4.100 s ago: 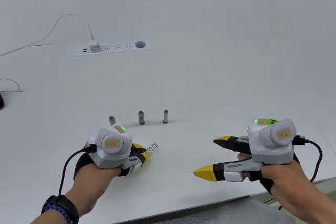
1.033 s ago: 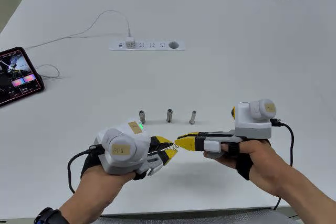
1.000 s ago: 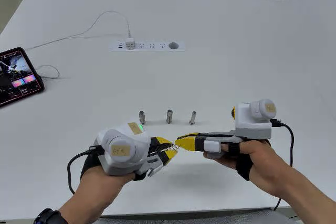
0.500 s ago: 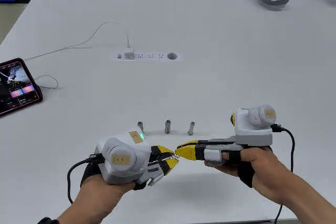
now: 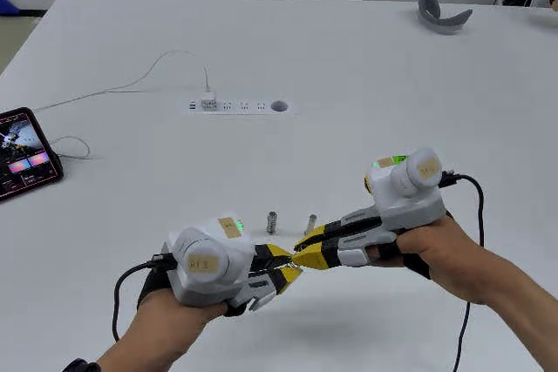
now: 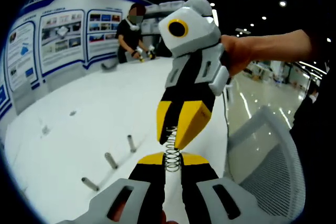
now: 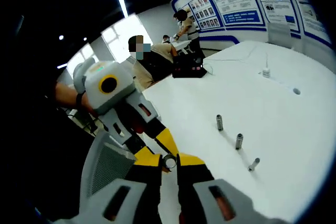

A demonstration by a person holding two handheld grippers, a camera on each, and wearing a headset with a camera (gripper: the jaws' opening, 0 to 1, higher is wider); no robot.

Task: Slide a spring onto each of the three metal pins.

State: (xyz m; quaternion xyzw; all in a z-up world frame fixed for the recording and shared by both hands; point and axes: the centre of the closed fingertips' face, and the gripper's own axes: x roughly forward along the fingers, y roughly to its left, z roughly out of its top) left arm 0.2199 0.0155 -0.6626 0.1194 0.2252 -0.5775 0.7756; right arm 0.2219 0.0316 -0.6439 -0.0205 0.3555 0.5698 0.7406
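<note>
A small steel spring (image 6: pixel 172 149) is held in the air between both grippers, above the table's near edge. My left gripper (image 6: pixel 169 160) is shut on its lower end. My right gripper (image 6: pixel 179 128) comes in from the opposite side, its yellow tips pinched on the other end. In the head view the two sets of tips meet, left gripper (image 5: pixel 284 271) against right gripper (image 5: pixel 302 259). Three metal pins (image 7: pixel 239 141) stand in a row on the white table (image 5: pixel 366 84). Two of them look thick and ribbed; the third pin (image 7: pixel 254 164) is thin and bare. Just beyond the tips stand two pins (image 5: pixel 272 221).
A white power strip (image 5: pixel 235 106) with a plugged cable lies mid-table. A tablet (image 5: pixel 22 141) sits at the left edge and a grey curved object (image 5: pixel 440 10) at the far right. A mesh chair (image 6: pixel 268 161) stands beside the table. People stand at a far bench.
My right gripper, open at the right 4 s ago, has moved left and shut on the spring's free end. Both grippers have since risen slightly; the camera has also shifted.
</note>
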